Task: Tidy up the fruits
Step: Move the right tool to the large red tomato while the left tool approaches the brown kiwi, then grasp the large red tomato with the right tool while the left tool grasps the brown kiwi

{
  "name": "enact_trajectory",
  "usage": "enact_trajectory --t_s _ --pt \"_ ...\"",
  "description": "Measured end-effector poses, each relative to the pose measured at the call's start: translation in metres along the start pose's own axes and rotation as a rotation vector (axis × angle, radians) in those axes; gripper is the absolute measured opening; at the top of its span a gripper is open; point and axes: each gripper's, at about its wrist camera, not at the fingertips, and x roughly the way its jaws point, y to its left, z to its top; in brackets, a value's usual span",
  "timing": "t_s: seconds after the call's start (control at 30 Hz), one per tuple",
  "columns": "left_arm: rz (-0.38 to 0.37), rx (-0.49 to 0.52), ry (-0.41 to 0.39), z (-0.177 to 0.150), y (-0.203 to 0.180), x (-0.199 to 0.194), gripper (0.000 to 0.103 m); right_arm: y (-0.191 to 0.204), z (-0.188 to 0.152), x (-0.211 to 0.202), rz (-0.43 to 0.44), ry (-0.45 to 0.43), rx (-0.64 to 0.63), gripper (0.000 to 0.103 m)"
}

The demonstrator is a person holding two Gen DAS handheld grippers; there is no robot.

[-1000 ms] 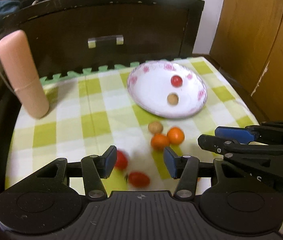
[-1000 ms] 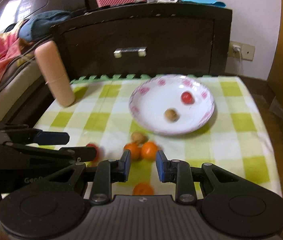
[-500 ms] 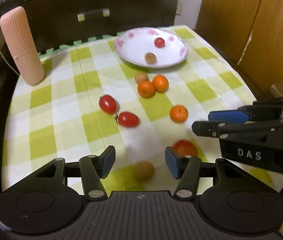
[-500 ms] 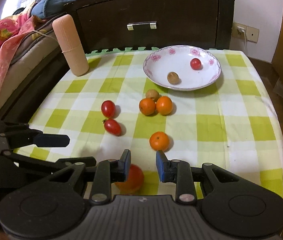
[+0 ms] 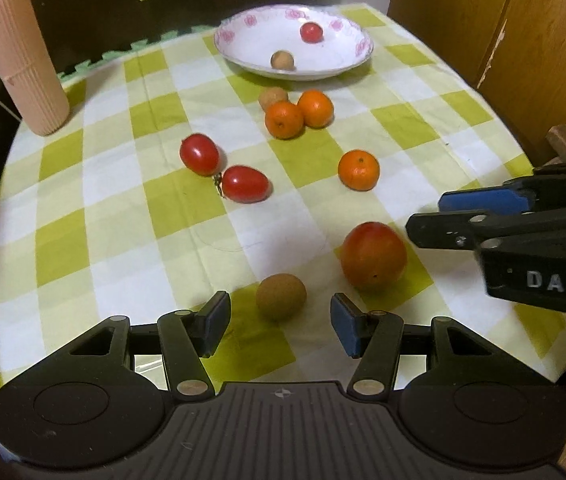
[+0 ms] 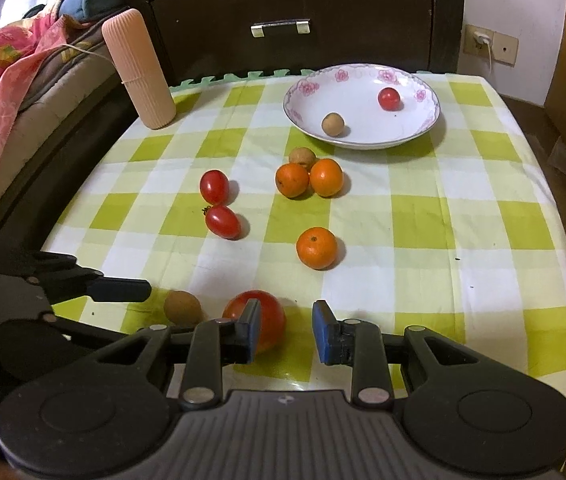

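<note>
Left wrist view. My left gripper (image 5: pixel 279 323) stands wide, nothing between its blue pads. A brown longan (image 5: pixel 281 296) lies on the checked cloth (image 5: pixel 115 208) just ahead of the gap, nearer the middle than either pad, touching neither. To its right lies a large red-orange tomato (image 5: pixel 373 255), close beside the longan but apart from it. My right gripper (image 5: pixel 429 216) comes in from the right edge, its finger ends near the tomato; from this side view I cannot tell how far it is spread. Mid-cloth: one lone mandarin (image 5: pixel 358 170); two cherry tomatoes (image 5: pixel 245 184) touching end to end; further back, a pair of mandarins (image 5: pixel 284 120) touching, a second longan (image 5: pixel 272 98) tucked behind them. The flowered plate (image 5: pixel 347 62) at the far side holds one small red tomato (image 5: pixel 311 32) and one longan (image 5: pixel 282 60), well apart. A ribbed pink cylinder (image 5: pixel 19 56) stands upright at far left.

Right wrist view. My right gripper (image 6: pixel 286 330) is parted and grips nothing. The large tomato (image 6: pixel 273 314) lies partly behind its left pad, off-centre in the gap. The near longan (image 6: pixel 182 307) lies left of it, beside my left gripper's fingers (image 6: pixel 121 290). The plate (image 6: pixel 423 130) holds the same two fruits.
</note>
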Motion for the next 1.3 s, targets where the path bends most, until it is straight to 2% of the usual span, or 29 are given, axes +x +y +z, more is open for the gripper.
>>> enact_trajectory --t_s 0.27,0.33,0.4,0.5,0.7,0.87,1.3 --pt "0.009 -0.007 0.006 0.001 0.001 0.012 0.051 -0.003 0.0 0.005 0.007 0.016 0.005 0.027" --pt "0.008 -0.009 0.004 0.002 0.001 0.012 0.042 -0.003 0.0 0.006 0.01 0.017 0.008 0.028" --pt "-0.002 -0.012 0.004 0.001 0.001 0.011 0.037 -0.004 0.0 0.006 0.018 0.02 0.008 0.028" --pt "0.012 -0.003 0.008 0.0 0.002 0.008 0.037 -0.003 -0.001 0.005 0.032 0.018 0.002 0.035" --pt "0.021 -0.037 0.008 -0.001 0.011 0.001 0.037 0.007 -0.001 0.009 0.075 0.026 -0.045 0.04" --pt "0.031 -0.048 0.01 -0.002 0.014 -0.003 0.037 0.012 0.001 0.024 0.099 0.056 -0.069 0.041" --pt "0.055 -0.06 0.031 -0.004 0.019 0.006 0.039 0.017 0.002 0.054 0.063 0.111 -0.112 0.042"
